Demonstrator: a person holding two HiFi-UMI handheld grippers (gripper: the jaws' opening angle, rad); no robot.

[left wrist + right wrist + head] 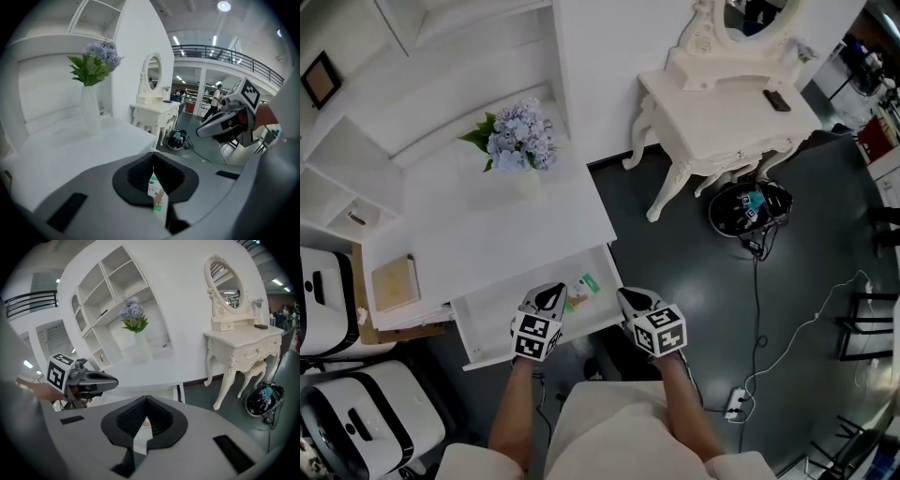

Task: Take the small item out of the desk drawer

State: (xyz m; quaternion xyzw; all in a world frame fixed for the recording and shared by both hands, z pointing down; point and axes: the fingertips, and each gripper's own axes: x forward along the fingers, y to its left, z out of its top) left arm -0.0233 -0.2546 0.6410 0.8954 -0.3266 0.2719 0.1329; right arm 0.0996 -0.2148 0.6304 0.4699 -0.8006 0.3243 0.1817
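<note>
Forearms (514,412) at the bottom, then the big white counter (487,225) with its drawer (492,314) already pulled open. Left claw (547,292) and right claw (630,295) hang over the drawer's front edge, both pinched shut with nothing in them. Small green-and-white item (584,287) lies flat on the drawer floor between them. Risk imo: going down with shut tips just shoves it away, and something that flat could slip a pinch

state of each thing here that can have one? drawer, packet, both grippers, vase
white desk drawer: pulled open
small green-and-white packet: lying in the drawer, not gripped
left gripper: fingers shut, empty
right gripper: fingers shut, empty
vase of blue flowers: upright on the white desk
</note>
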